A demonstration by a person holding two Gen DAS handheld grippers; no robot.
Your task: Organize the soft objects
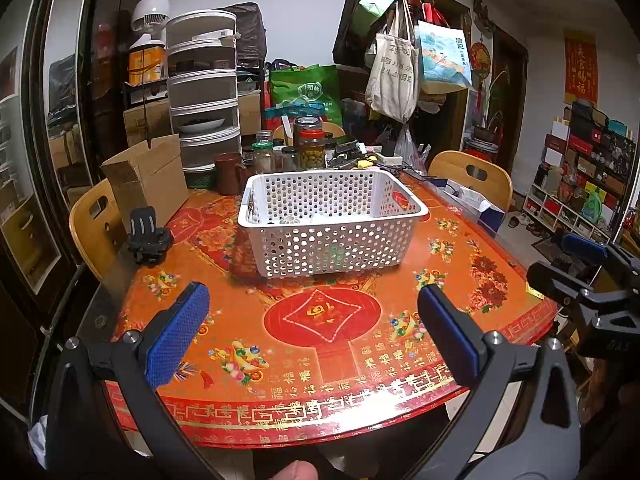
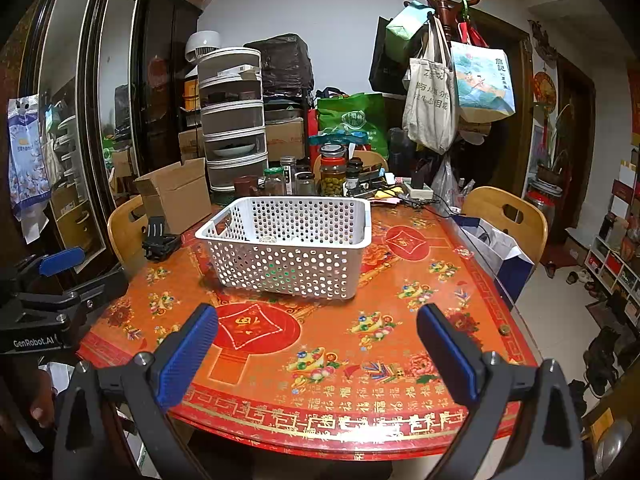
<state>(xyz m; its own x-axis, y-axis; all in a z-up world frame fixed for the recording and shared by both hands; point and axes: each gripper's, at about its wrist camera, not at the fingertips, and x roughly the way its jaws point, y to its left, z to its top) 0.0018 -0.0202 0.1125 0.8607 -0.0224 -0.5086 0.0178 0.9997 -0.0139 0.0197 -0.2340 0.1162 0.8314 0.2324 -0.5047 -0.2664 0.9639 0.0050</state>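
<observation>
A white perforated plastic basket [image 1: 332, 220] stands in the middle of the red patterned table [image 1: 328, 344]. It also shows in the right wrist view [image 2: 290, 246]. Small pale items lie at its bottom, too hidden to name. My left gripper [image 1: 314, 324] is open and empty, above the table's near edge, short of the basket. My right gripper [image 2: 318, 344] is open and empty, also short of the basket. The right gripper shows at the right edge of the left wrist view [image 1: 588, 276]. The left gripper shows at the left edge of the right wrist view [image 2: 52, 280].
A black clamp mount [image 1: 150, 236] sits on the table's left side. An open cardboard box [image 1: 148, 178], jars [image 1: 312, 148] and a stacked food cover [image 1: 204, 84] crowd the far edge. Wooden chairs [image 1: 474, 174] stand around. A coat rack with bags [image 1: 404, 60] is behind.
</observation>
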